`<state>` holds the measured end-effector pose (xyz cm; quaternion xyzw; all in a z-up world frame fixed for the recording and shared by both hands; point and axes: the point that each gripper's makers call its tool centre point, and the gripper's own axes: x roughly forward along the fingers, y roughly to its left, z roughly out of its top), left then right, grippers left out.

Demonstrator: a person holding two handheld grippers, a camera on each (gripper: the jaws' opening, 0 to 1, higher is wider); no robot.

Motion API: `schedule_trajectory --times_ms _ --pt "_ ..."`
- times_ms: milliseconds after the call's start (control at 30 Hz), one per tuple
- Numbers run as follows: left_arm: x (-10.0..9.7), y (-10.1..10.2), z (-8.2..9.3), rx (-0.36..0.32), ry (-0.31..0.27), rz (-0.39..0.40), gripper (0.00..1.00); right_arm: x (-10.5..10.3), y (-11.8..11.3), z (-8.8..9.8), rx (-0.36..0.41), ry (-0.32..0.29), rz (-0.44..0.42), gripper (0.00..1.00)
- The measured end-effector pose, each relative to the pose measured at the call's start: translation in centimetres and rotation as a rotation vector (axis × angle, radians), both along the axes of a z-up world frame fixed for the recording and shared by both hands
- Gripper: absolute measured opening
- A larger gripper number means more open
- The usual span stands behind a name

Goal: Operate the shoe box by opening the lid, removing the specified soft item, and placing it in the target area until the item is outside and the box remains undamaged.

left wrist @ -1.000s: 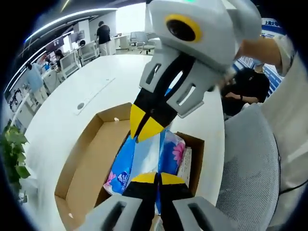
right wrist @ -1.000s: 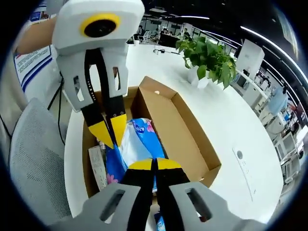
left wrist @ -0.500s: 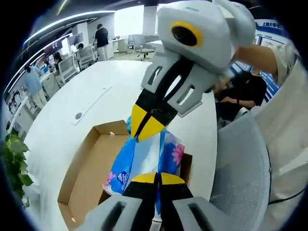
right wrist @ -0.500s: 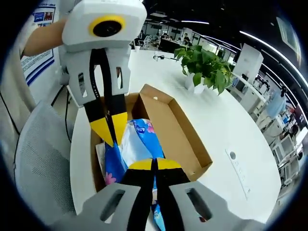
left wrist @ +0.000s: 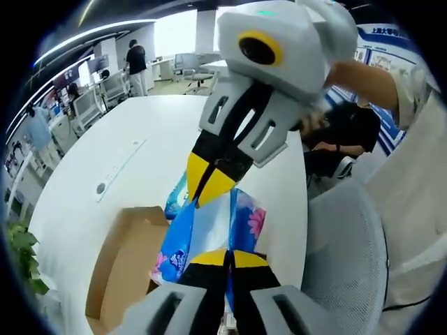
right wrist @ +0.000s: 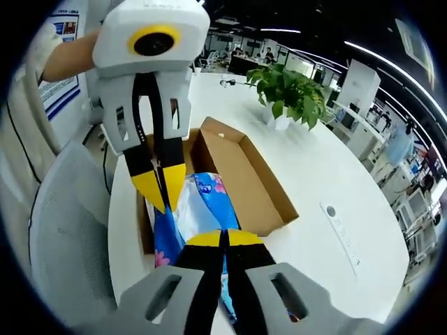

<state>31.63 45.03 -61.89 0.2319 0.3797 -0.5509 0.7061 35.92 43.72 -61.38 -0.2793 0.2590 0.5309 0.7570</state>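
Note:
A soft blue pack of tissues (left wrist: 209,227) with pink flowers hangs in the air between both grippers. My left gripper (left wrist: 227,258) is shut on its near end. My right gripper (left wrist: 209,185) reaches in from above and is shut on the pack's far end. Beneath the pack lies the open brown shoe box (left wrist: 126,255). In the right gripper view, my right gripper (right wrist: 223,239) clamps the pack (right wrist: 202,206) from below, and my left gripper (right wrist: 160,190) pinches it from the upper left. The box (right wrist: 244,174) sits on the table under them.
The box rests on a big white table (left wrist: 140,160). A grey mesh chair (left wrist: 349,258) stands at the table's edge, and a potted plant (right wrist: 290,87) sits beyond the box. A power strip slot (right wrist: 342,234) is set into the tabletop. People sit at desks far behind.
Both grippers have risen with the pack held between them. The box now looks smaller and farther below, and the pack is clear of it.

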Motion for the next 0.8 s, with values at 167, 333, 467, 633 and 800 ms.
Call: schedule_trajectory --times_ms 167,333,467,633,800 --pt "0.2 -2.0 -0.2 -0.006 0.004 -0.019 0.00 0.3 -1.9 -0.3 -0.002 0.009 -0.019 0.00" --pt "0.4 -3.8 -0.5 -0.013 0.014 -0.043 0.00 0.6 -3.7 -0.5 0.000 0.022 -0.034 0.00" --pt "0.6 -5.7 -0.6 -0.023 0.025 -0.068 0.00 0.9 -5.6 -0.6 -0.001 0.033 -0.049 0.00" --pt "0.9 -8.2 -0.7 -0.042 0.042 -0.094 0.00 1.3 -7.9 -0.7 0.004 0.045 -0.064 0.00" --pt "1.3 -10.6 -0.9 -0.059 0.055 -0.122 0.00 1.9 -10.1 -0.8 0.013 0.052 -0.088 0.00"
